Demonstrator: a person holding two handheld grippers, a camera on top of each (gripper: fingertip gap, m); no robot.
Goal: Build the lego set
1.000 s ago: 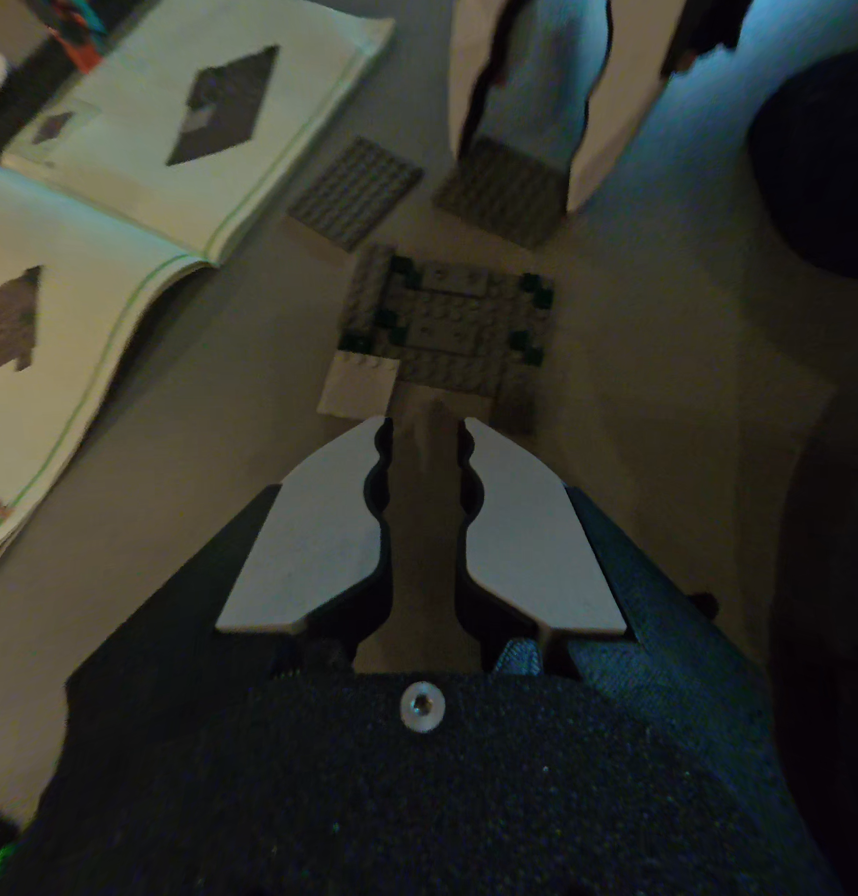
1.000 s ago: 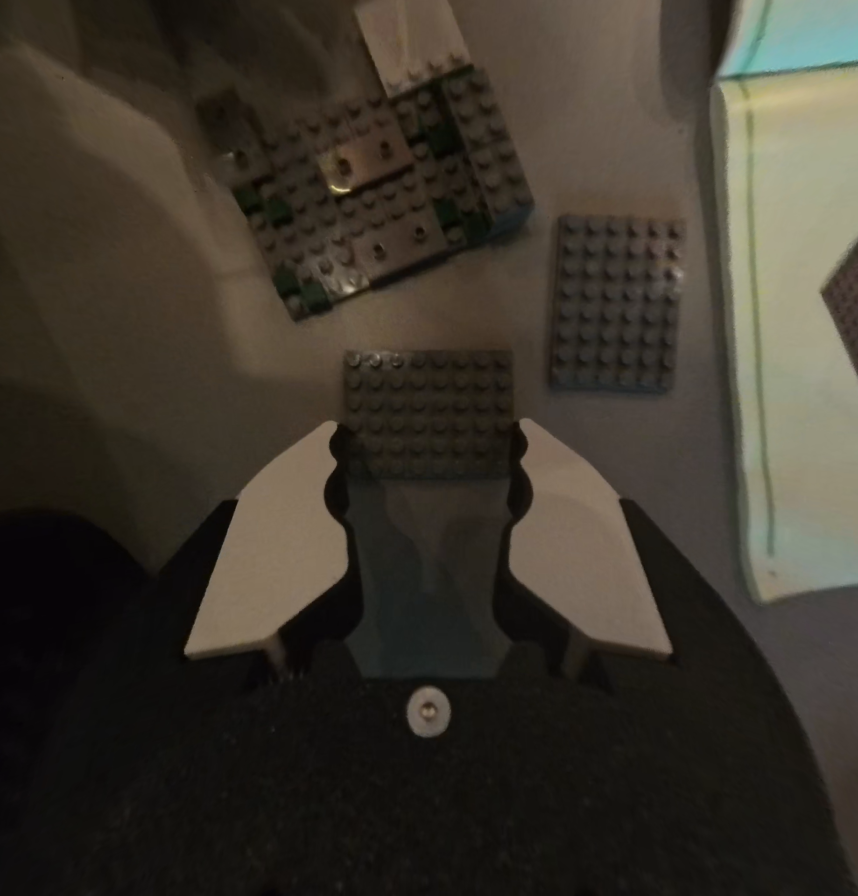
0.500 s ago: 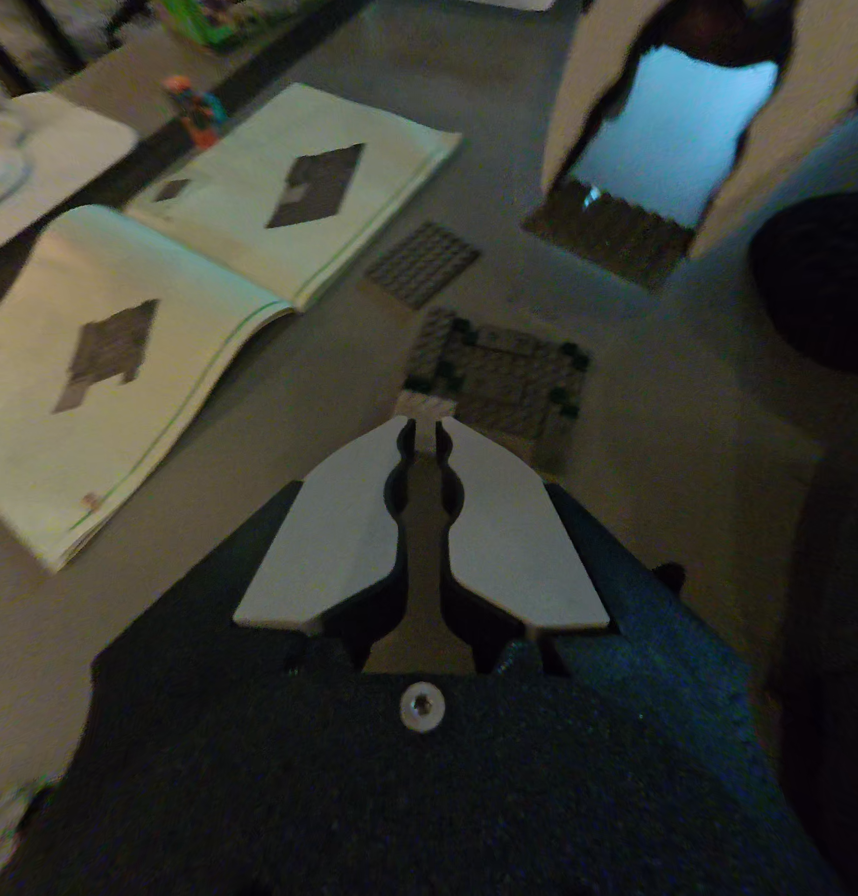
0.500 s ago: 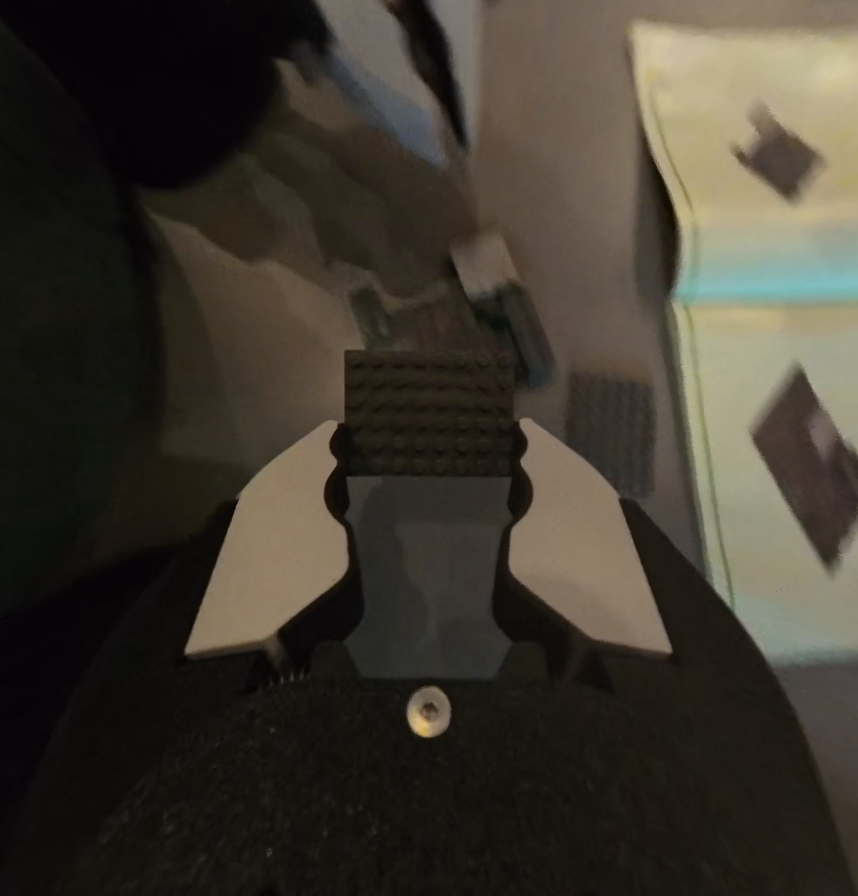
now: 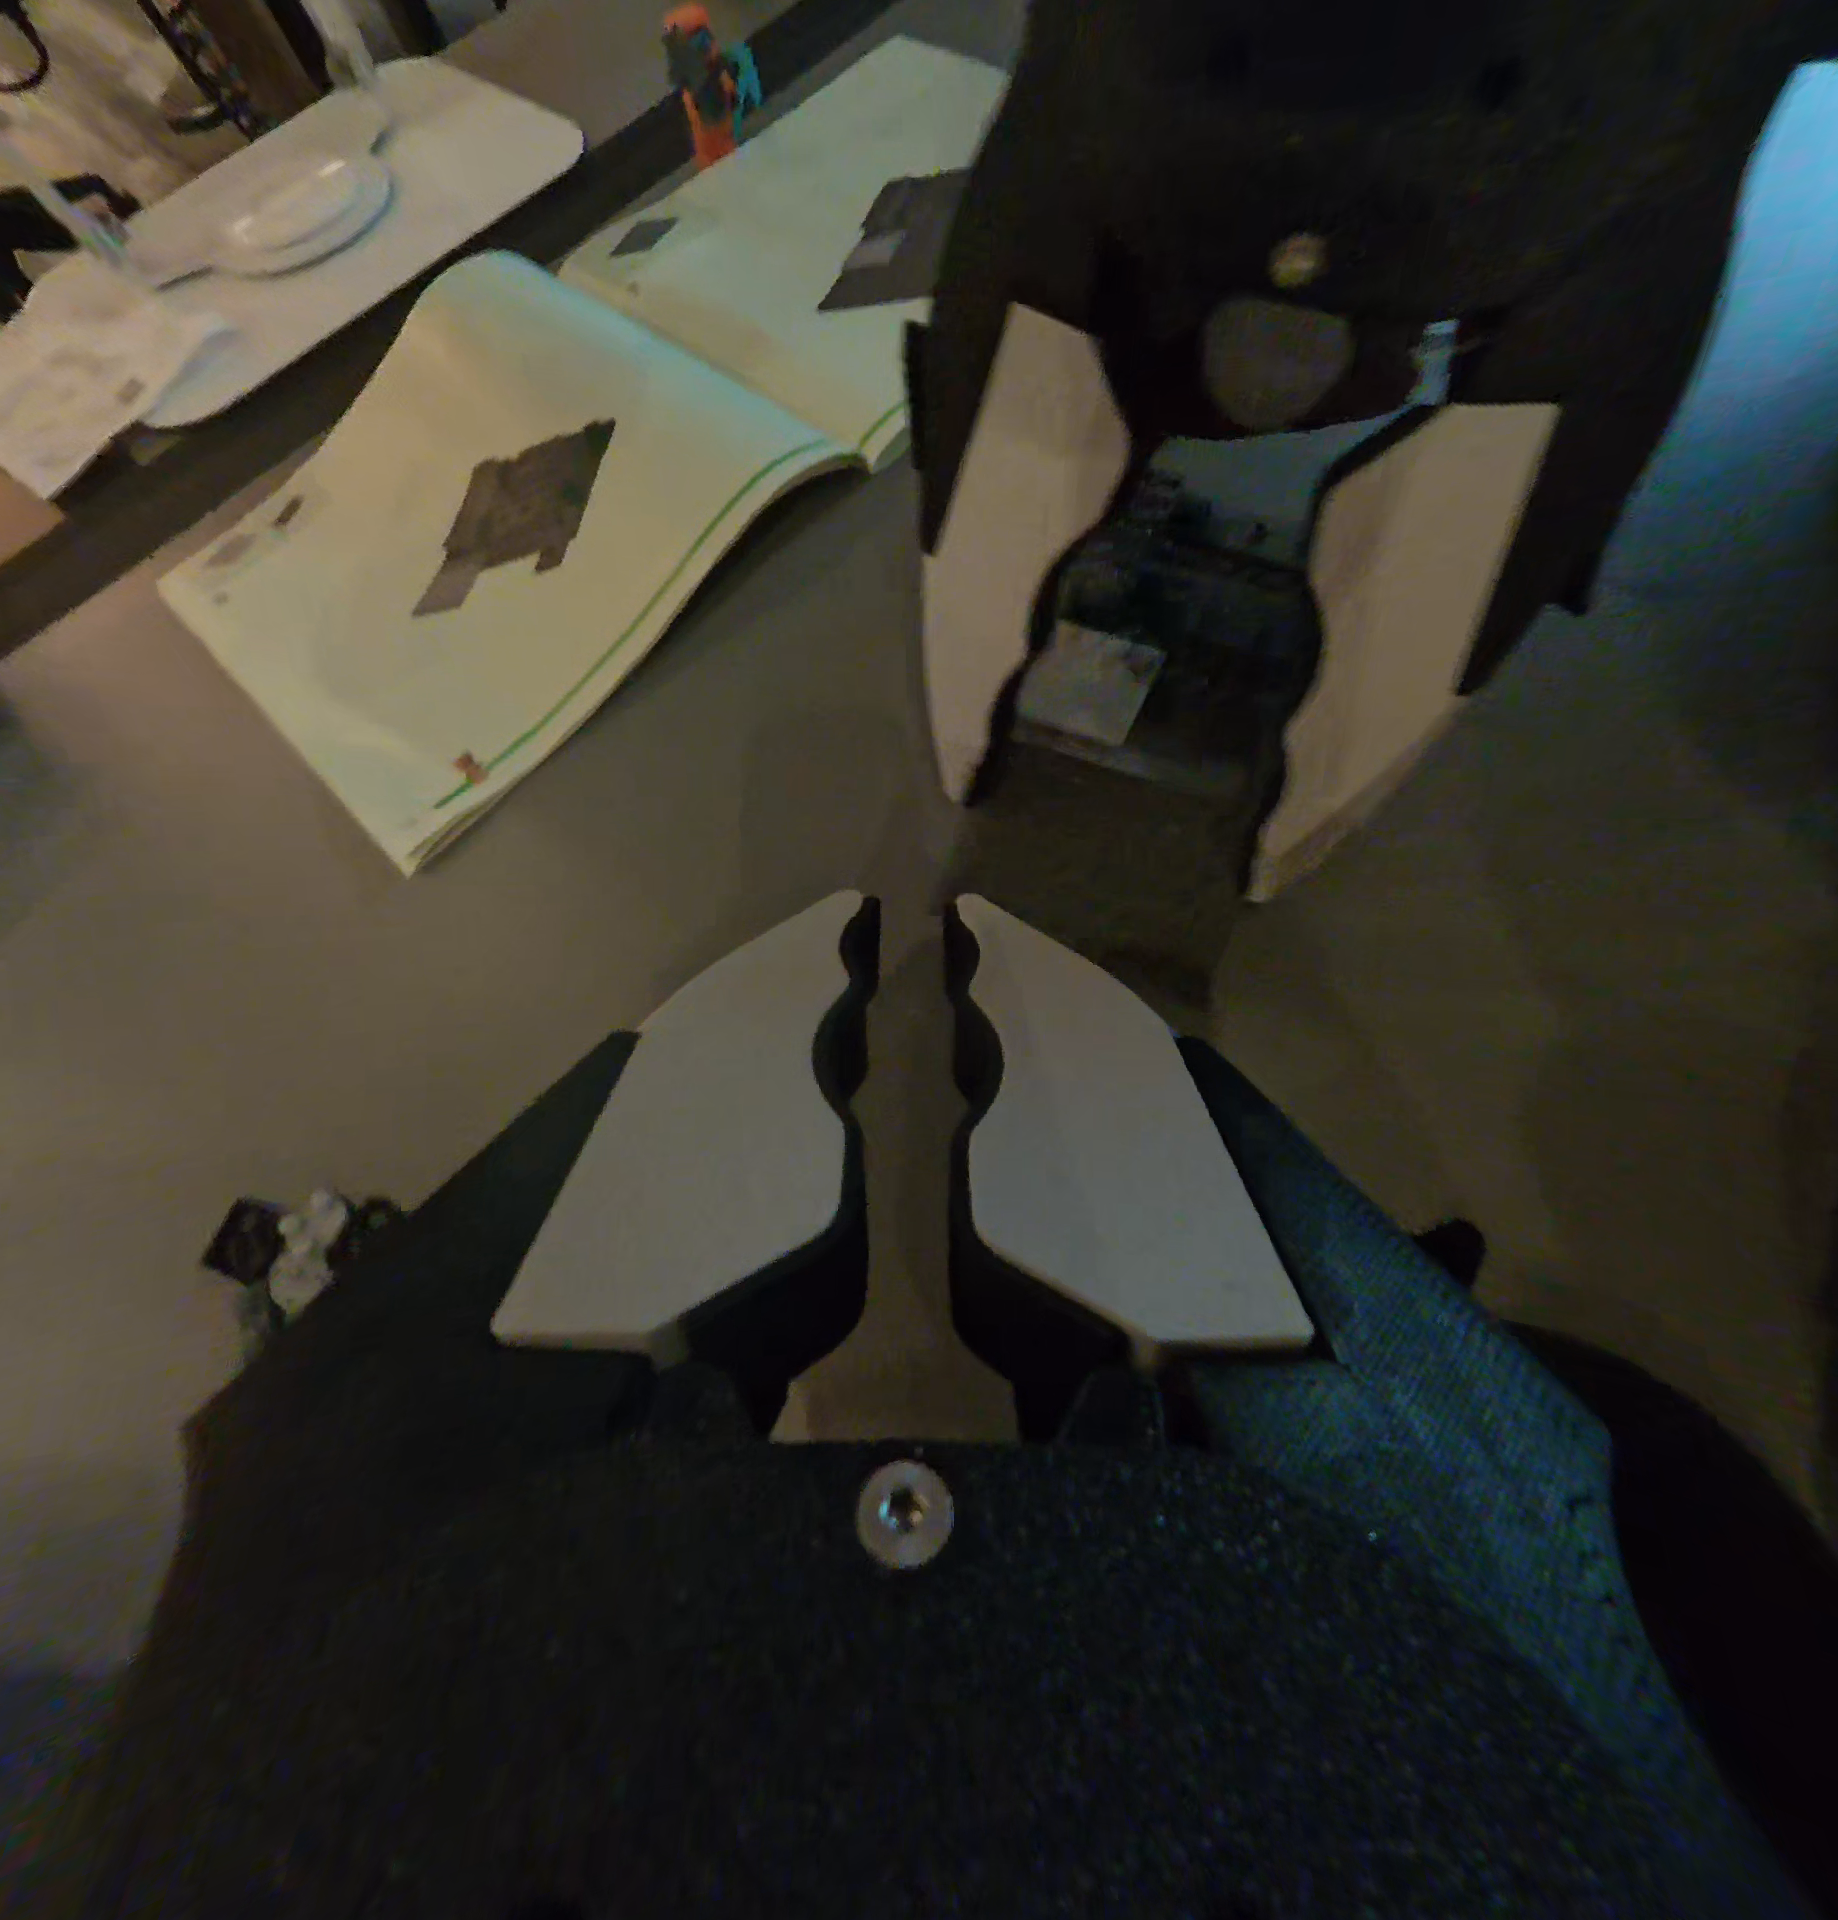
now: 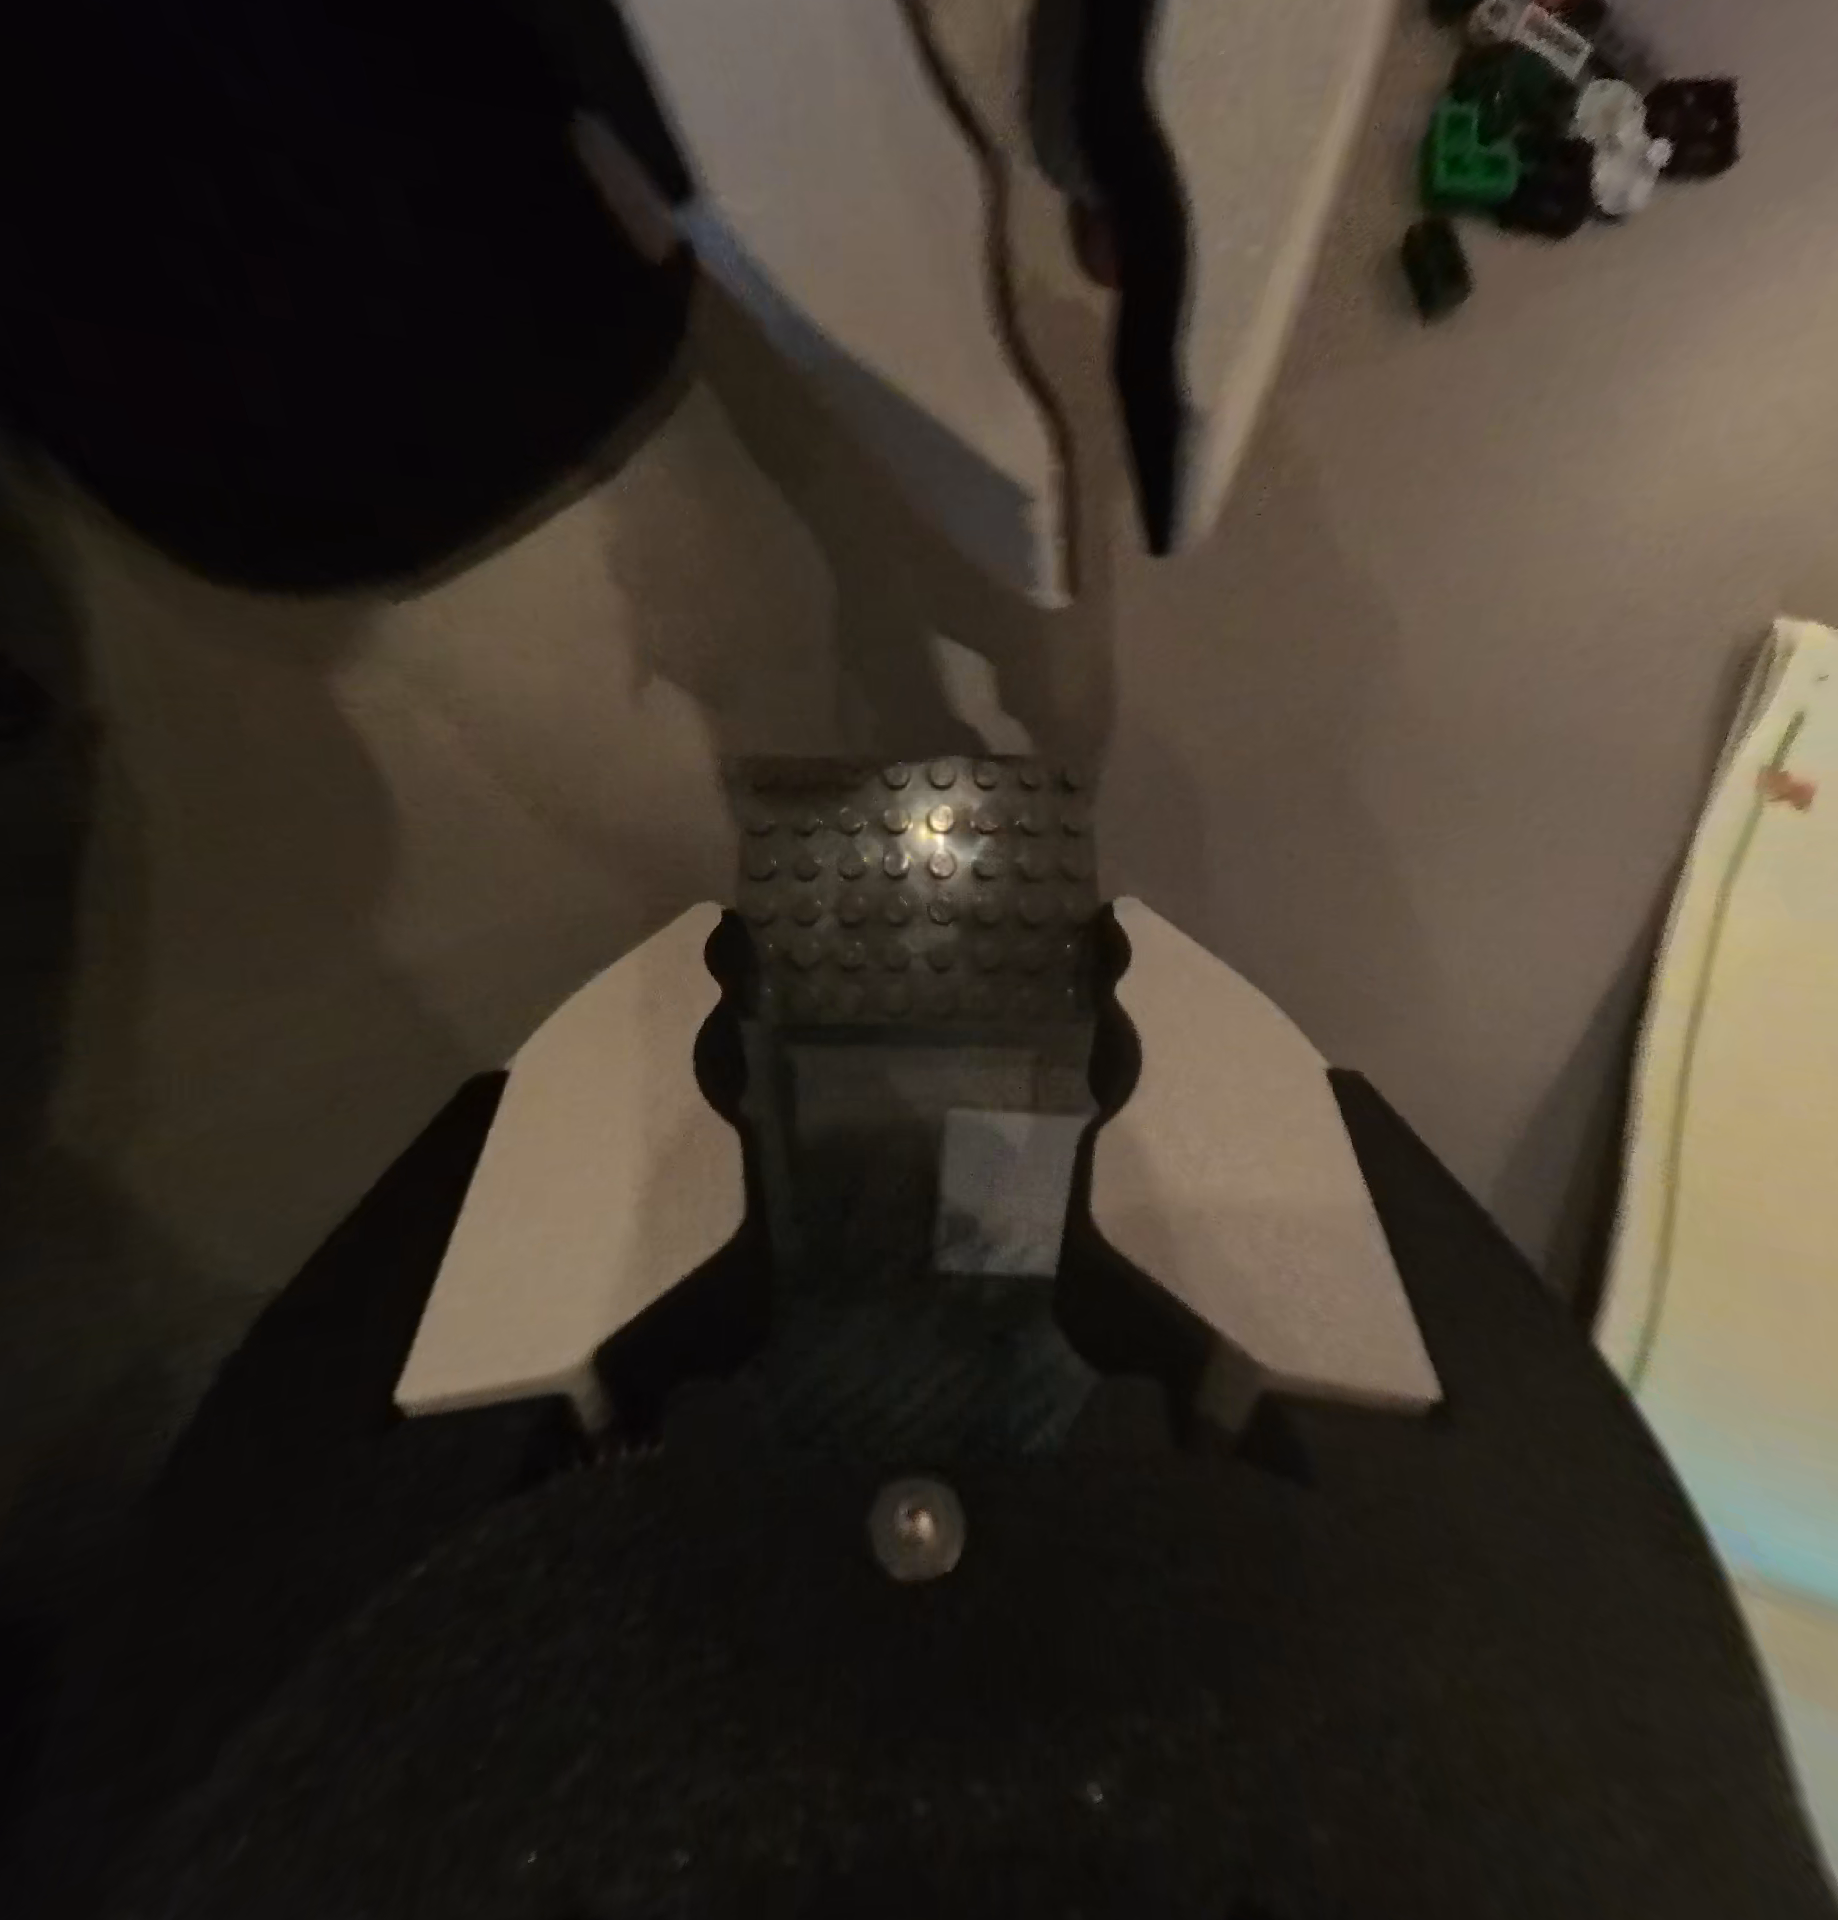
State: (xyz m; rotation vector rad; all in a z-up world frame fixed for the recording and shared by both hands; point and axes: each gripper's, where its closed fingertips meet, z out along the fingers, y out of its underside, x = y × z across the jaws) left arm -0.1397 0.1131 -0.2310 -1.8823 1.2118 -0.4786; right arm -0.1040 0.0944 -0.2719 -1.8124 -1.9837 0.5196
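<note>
My right gripper (image 6: 915,914) is shut on a dark grey studded plate (image 6: 915,883), gripping it by its two side edges and holding it in the air. Under it, between the fingers, part of the grey lego assembly with a white tile (image 6: 1003,1184) shows. In the left wrist view the right gripper (image 5: 1107,847) faces me with the plate (image 5: 1112,914) in it, and the assembly (image 5: 1185,582) lies behind. My left gripper (image 5: 910,914) is empty, its fingers nearly together, just in front of the plate's near edge. It also shows in the right wrist view (image 6: 1107,571).
An open instruction booklet (image 5: 530,540) lies to the left, and its edge shows in the right wrist view (image 6: 1777,1039). A pile of loose lego pieces (image 6: 1517,135) lies beside my left gripper. A white tray with a plate (image 5: 323,197) and a small orange figure (image 5: 712,83) stand at the back. A round black object (image 6: 271,260) is nearby. One gripper's finger ends stand about 6 centimeters off the other's.
My right gripper has lifted the grey plate off the table and carried it over the assembly toward my left gripper. My left gripper has narrowed its fingers and drawn back from the assembly.
</note>
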